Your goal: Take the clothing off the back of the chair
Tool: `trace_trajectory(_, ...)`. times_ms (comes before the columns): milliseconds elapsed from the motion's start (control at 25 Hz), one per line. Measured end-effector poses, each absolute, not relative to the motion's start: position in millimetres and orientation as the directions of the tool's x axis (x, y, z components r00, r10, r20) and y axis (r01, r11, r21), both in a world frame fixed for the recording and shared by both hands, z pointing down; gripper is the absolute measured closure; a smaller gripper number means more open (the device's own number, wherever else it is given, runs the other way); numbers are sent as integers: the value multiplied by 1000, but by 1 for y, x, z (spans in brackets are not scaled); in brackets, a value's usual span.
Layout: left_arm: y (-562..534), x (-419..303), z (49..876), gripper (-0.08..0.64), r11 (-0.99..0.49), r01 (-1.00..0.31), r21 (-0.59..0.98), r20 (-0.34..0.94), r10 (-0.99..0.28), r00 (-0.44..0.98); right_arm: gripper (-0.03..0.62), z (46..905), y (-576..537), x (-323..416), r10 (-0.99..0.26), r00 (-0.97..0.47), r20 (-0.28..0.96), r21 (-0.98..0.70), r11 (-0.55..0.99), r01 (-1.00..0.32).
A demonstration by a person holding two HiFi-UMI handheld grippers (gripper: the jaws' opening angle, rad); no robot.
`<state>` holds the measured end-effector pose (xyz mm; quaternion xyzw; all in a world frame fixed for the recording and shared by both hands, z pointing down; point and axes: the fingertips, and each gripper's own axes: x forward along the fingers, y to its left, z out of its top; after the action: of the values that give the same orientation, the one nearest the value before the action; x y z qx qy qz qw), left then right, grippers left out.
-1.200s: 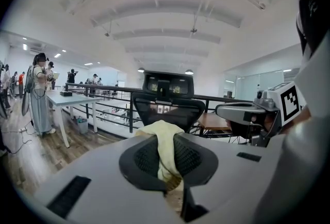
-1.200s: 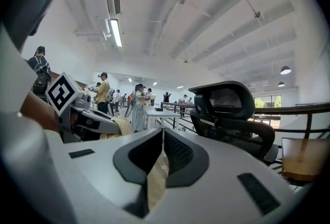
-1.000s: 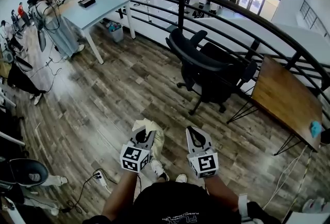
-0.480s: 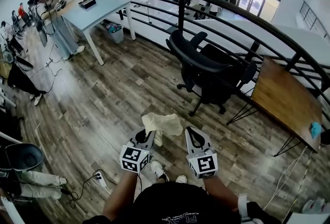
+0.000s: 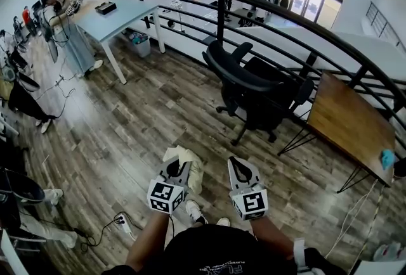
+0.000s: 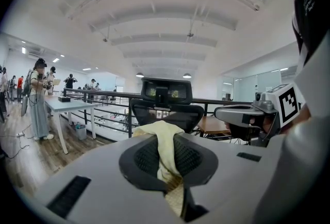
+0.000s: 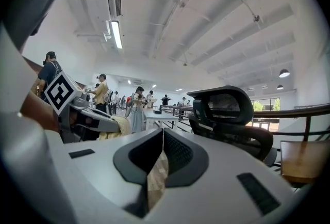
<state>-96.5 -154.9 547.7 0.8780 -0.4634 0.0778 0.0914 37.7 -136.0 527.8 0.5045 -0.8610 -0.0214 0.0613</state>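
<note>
My left gripper is squeezed tight on the clothing, a soft, pale yellow piece. The cloth is pinched between the two jaws. It bunches up over the tips, and some of it hangs down on the right side of the gripper. It is off the chair and up in the air above the wood floor.

My right gripper is just beside the left one. Its jaws are pressed together with nothing in them. Both grippers point out toward the black chair. The chair stands well apart from them, near the dark curved railing.

To the right of the chair is a brown wood tabletop with a small blue thing on it. Far off on the left is a white tabletop, with people close by. A white power strip lies on the floor by my left arm.
</note>
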Motion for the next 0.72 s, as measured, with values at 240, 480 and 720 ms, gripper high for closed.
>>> trace_trajectory(240,-157,-94,545,522,-557,-826,87,211,-800,562,572,525,-138,43,-883,-462,85,87,468,-879)
trace_trajectory(480,-159,-95,540,522,-562,-822,91,195,-800,568,572,523,-138,37,-874,-480,77,116,486,-866)
trace_trajectory(720,-161,-96,540,522,-563,-822,90,191,-800,569,574,522,-142,37,-881,-468,69,127,473,-872)
